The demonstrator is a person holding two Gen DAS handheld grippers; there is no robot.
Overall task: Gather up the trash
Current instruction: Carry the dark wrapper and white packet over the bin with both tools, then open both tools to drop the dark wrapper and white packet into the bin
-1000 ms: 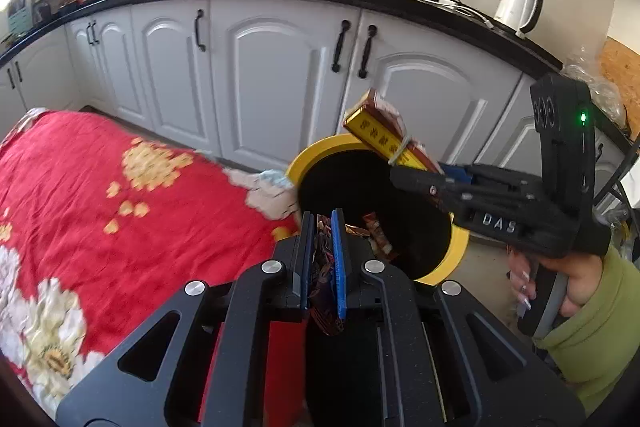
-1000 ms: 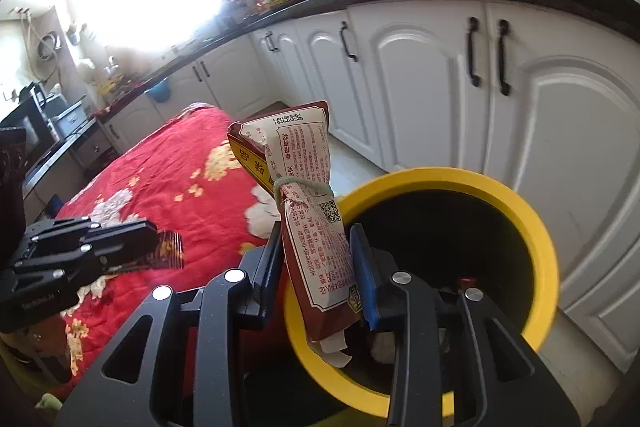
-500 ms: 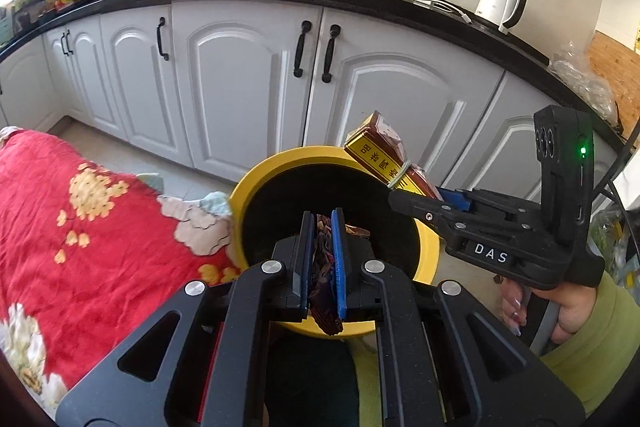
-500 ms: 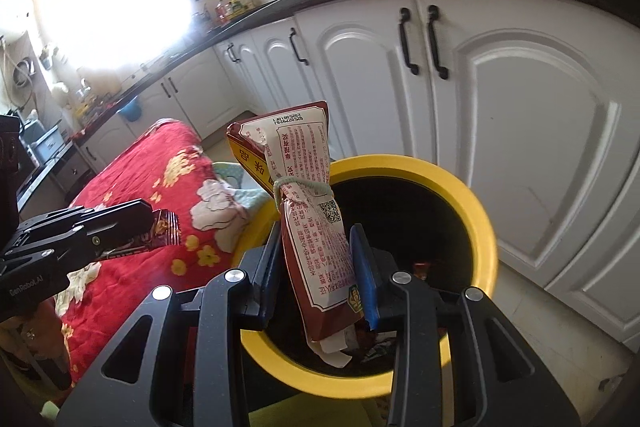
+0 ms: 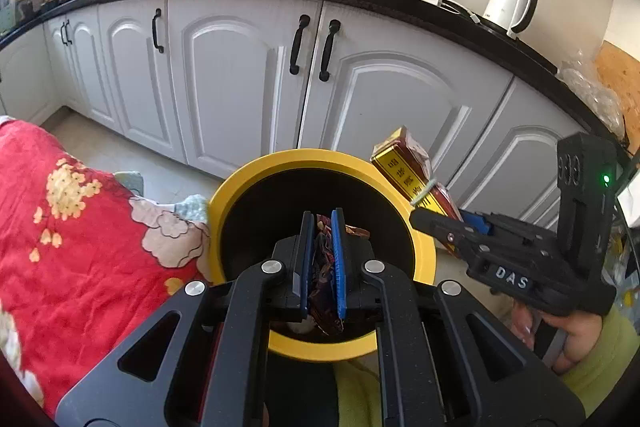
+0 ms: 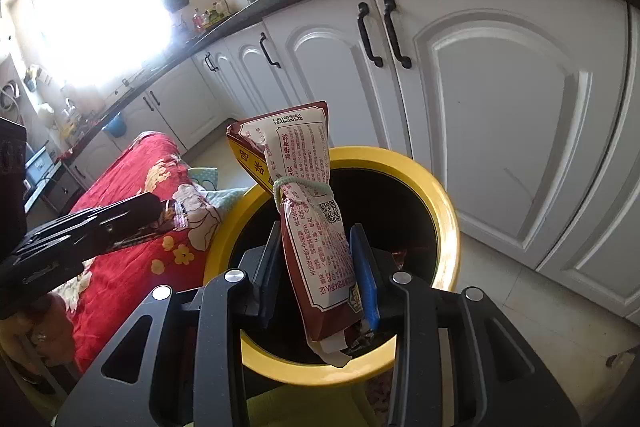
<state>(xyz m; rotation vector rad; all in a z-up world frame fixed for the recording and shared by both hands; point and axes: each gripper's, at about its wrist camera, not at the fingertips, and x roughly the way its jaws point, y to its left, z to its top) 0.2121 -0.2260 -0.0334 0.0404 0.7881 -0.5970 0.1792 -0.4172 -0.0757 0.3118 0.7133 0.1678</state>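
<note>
Centrally in both views, yellow-rimmed bin, black interior, wrappers dimly visible at the bottom. Left gripper fingers clamped on a dark crumpled wrapper over the bin mouth. Right gripper fingers clamped on a maroon snack bag tied with green cord; printed text, QR code, date stamp. "DAS" readable on right gripper body, right of left-wrist frame.
</note>
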